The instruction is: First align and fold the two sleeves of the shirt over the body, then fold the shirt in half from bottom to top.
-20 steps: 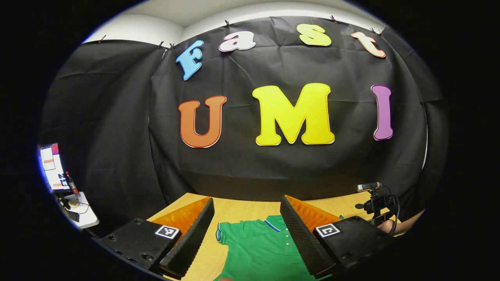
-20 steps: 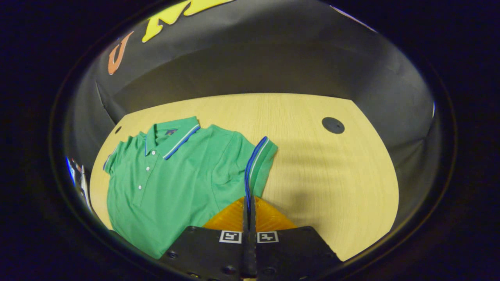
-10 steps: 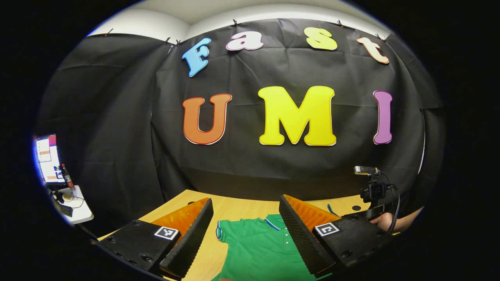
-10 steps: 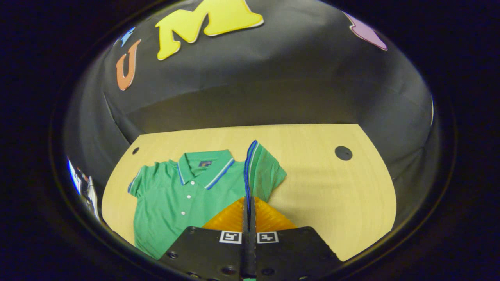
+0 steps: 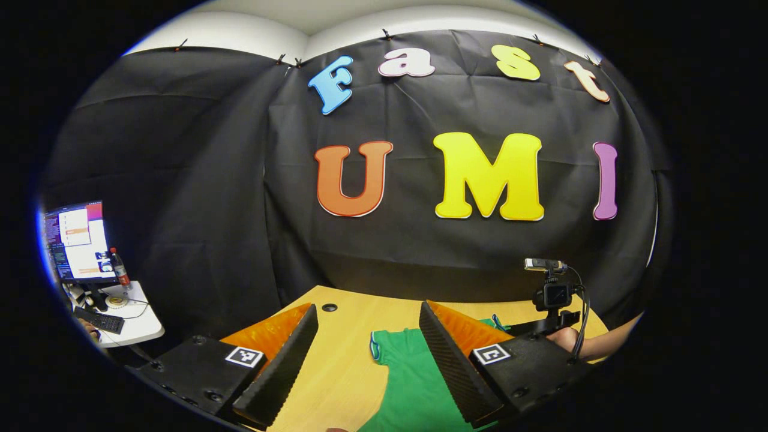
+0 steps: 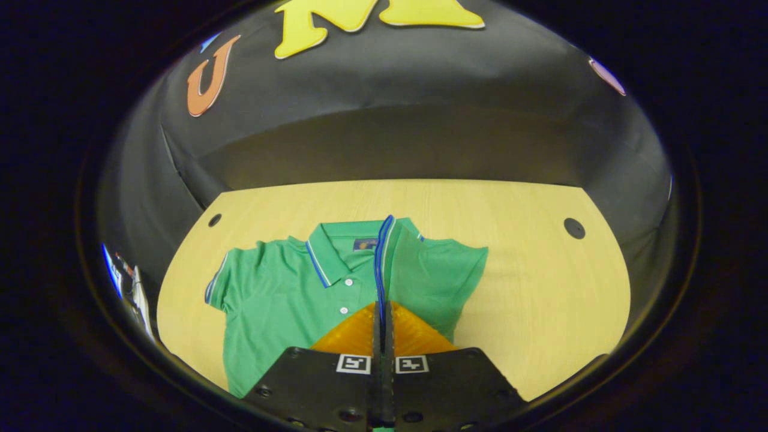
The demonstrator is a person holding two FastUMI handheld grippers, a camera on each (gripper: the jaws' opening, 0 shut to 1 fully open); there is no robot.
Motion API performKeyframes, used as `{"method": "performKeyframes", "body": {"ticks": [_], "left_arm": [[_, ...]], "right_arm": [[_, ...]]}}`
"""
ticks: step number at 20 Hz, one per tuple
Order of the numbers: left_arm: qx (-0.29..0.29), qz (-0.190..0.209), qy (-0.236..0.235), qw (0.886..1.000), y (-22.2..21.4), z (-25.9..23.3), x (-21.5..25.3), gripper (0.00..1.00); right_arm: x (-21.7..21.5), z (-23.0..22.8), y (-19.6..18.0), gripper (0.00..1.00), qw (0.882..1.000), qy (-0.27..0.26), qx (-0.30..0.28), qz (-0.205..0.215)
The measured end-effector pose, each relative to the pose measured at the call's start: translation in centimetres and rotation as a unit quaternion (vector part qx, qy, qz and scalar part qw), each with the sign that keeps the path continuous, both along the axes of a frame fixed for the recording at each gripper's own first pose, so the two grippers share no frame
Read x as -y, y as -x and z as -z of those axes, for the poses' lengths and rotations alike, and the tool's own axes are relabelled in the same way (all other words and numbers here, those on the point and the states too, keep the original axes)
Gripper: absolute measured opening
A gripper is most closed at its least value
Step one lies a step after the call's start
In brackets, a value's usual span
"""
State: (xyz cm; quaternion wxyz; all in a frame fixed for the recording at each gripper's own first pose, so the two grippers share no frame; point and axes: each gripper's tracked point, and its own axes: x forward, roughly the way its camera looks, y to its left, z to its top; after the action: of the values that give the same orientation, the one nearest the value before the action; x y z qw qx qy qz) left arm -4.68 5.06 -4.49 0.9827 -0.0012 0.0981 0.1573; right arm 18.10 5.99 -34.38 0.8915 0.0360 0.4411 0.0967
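Right claw (image 6: pixel 382 307) pinches the sleeve (image 6: pixel 384 252); left claw (image 5: pixel 366 354) gapes wide, so lay that cuff flat across the shirt (image 6: pixel 282 300)

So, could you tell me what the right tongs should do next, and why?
Probably lower and let go: the right tongs pinch the striped sleeve, raised over the collar of the shirt, so it seems ready to lie flat on the body.
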Motion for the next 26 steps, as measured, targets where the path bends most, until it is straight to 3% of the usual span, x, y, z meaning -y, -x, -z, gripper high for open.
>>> {"method": "performKeyframes", "body": {"ticks": [1, 2, 3, 4, 8, 13, 20, 26], "left_arm": [[0.000, -0.004, -0.001, 1.000, 0.2, 0.0, -0.4, 1.00], [-0.001, -0.008, 0.001, 1.000, 0.3, 0.0, -0.8, 1.00], [-0.001, -0.011, 0.002, 1.000, 0.4, 0.1, -1.0, 1.00], [-0.001, -0.012, 0.004, 1.000, 0.4, 0.1, -1.1, 1.00], [0.003, 0.001, 0.005, 1.000, 0.0, 0.0, -0.7, 1.00], [0.000, 0.036, 0.016, 0.999, -1.5, 0.7, -0.1, 1.00], [-0.021, 0.088, 0.026, 0.996, -6.4, 4.8, -2.9, 1.00], [-0.083, 0.116, 0.109, 0.984, -11.1, 12.6, -3.0, 1.00]], "right_arm": [[-0.8, 0.3, 0.1, 0.01, 1.000, -0.006, -0.001, 0.001], [-1.0, 0.2, 0.3, 0.08, 1.000, -0.009, 0.001, 0.000], [-1.3, 0.3, 0.4, 0.08, 1.000, -0.009, 0.004, -0.001], [-1.7, -0.2, 0.5, 0.14, 1.000, -0.017, 0.008, -0.007], [-1.1, -1.9, 0.9, 0.86, 0.998, 0.012, 0.053, -0.017], [0.7, -6.3, 2.7, 0.93, 0.992, 0.043, 0.118, -0.023], [5.1, -16.7, 10.6, 0.94, 0.972, 0.064, 0.224, -0.034], [9.7, -21.3, 16.5, 0.96, 0.964, 0.085, 0.250, 0.010]]}}
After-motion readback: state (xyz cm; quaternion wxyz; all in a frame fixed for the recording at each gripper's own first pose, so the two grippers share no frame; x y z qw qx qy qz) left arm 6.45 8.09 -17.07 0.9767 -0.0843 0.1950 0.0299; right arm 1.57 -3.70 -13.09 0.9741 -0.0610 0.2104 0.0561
